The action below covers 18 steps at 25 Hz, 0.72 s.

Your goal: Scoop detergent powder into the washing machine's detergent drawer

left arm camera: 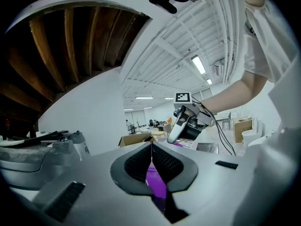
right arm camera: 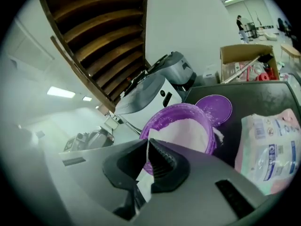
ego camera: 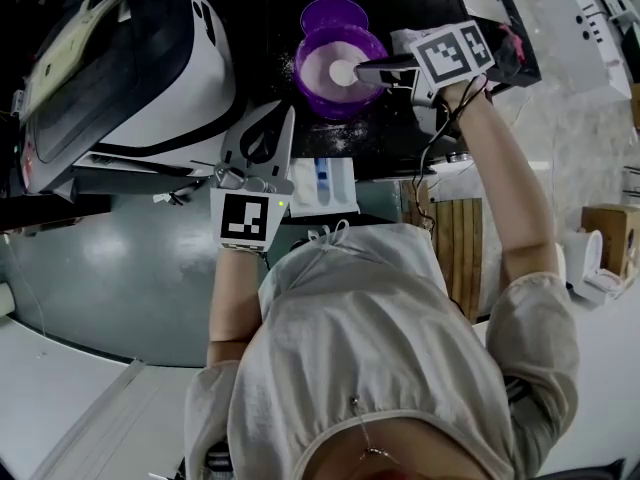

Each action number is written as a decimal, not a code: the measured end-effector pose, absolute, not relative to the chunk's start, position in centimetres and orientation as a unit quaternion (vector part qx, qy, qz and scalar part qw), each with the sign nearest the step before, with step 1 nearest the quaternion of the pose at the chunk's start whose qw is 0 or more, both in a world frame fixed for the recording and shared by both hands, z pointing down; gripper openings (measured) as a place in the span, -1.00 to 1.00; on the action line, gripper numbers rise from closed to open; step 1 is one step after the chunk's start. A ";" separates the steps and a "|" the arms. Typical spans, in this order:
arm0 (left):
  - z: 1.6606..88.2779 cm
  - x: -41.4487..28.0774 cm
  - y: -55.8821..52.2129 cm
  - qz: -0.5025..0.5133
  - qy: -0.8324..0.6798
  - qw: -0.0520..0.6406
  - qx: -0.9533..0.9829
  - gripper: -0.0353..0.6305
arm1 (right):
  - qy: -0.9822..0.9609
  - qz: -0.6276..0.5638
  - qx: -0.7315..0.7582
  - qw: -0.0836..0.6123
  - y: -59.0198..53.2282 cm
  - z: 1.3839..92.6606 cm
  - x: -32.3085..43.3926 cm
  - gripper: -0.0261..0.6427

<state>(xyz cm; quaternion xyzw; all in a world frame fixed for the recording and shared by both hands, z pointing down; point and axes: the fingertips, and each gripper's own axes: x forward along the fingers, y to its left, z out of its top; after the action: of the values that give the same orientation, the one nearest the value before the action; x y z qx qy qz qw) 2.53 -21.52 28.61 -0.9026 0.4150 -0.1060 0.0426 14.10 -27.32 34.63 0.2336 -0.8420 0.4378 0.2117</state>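
Powder [ego camera: 325, 66]: white, fills the purple tub [ego camera: 345, 108] on the black top [ego camera: 400, 128], far centre.
Scoop [ego camera: 344, 72]: white, sits in the powder.
Right gripper [right arm camera: 146, 142]: yours, clamped on the scoop's handle.
Left gripper [left arm camera: 151, 147]: jaws pressed together, nothing held, just near-left of the tub.
Drawer [ego camera: 335, 190]: white with a blue insert, near side of the black top.
Lid [ego camera: 335, 13]: purple, just beyond the tub.

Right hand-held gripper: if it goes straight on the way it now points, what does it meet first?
Most likely the white powder in the purple tub; the right hand-held gripper, shut on a white scoop, points straight into it.
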 end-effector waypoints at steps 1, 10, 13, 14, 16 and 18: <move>28.5 2.5 -21.6 -0.104 0.418 0.043 -0.902 -0.82 | -0.841 0.449 0.233 0.191 -27.2 34.3 14.2 -0.89; 27.9 2.8 -21.4 -0.097 0.422 0.052 -0.900 -0.82 | -0.794 0.553 0.251 0.029 -26.1 33.3 16.0 -0.89; 27.9 3.0 -21.0 -0.098 0.421 0.051 -0.900 -0.82 | -0.781 0.574 0.243 -0.017 -25.5 32.9 16.4 -0.89; 27.9 3.1 -20.9 -0.098 0.421 0.051 -0.900 -0.82 | -0.777 0.582 0.239 -0.032 -25.2 32.8 16.6 -0.89; 27.8 3.2 -20.6 -0.094 0.421 0.055 -0.900 -0.82 | -0.770 0.591 0.234 -0.055 -24.7 32.5 16.9 -0.89; 27.4 3.2 -20.3 -0.077 0.420 0.063 -0.902 -0.82 | -0.766 0.596 0.231 -0.073 -24.0 32.3 17.1 -0.89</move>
<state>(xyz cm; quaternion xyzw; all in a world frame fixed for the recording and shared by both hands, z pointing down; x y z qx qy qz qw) 3.19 -20.28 27.37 -0.9022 0.4198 -0.0769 0.0625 17.14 -24.04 32.27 0.2310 -0.7657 0.5958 -0.0730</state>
